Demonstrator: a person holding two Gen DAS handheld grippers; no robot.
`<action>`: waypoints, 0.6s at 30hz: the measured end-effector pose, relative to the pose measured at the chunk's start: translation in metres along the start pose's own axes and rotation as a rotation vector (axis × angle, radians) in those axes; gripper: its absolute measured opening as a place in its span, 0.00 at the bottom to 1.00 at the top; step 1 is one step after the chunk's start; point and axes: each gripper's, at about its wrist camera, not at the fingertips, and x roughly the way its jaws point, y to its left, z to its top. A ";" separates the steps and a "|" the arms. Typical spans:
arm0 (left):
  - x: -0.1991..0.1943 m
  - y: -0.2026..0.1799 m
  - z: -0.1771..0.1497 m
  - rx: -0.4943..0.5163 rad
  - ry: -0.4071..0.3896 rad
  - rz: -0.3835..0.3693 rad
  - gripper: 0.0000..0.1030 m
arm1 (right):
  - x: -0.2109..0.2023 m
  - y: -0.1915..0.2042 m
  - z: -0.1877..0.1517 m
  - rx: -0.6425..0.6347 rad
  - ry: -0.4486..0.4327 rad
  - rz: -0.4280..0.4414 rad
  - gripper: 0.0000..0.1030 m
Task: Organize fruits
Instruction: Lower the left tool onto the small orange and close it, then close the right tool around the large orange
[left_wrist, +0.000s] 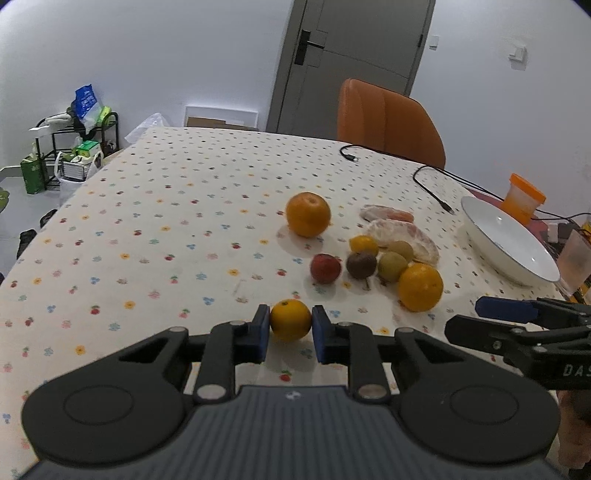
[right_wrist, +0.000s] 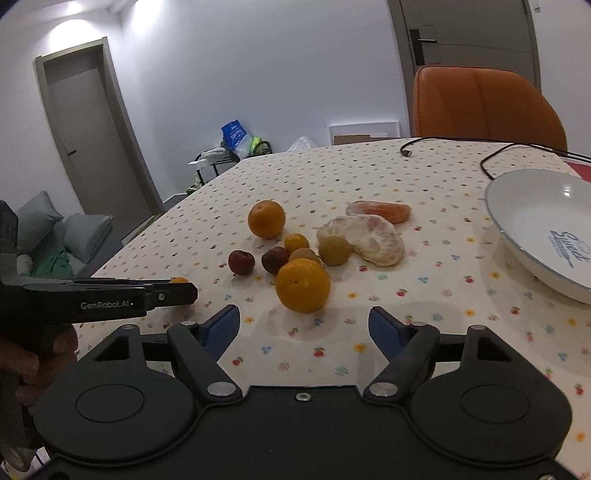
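We hold a small orange (left_wrist: 290, 319) squeezed between our left gripper's (left_wrist: 290, 328) blue pads, stem dimple up; being round, it has no long axis. Our right gripper (right_wrist: 304, 325) gapes empty over the dotted tablecloth (left_wrist: 166, 229), near the fruit pile (left_wrist: 373, 258) and white plate (right_wrist: 535, 229).

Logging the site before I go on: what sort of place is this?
Probably a home dining area: a table under a flower-print cloth, an orange chair, interior doors, and a sofa with cushions nearby.
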 end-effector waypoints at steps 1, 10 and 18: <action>-0.001 0.001 0.000 -0.001 -0.003 0.004 0.22 | 0.003 0.001 0.001 -0.004 0.003 0.003 0.74; -0.004 0.008 0.001 -0.020 -0.020 0.024 0.22 | 0.026 0.004 0.009 -0.015 0.037 0.008 0.64; -0.005 0.002 0.002 -0.001 -0.021 0.012 0.22 | 0.029 -0.002 0.009 -0.001 0.019 -0.018 0.34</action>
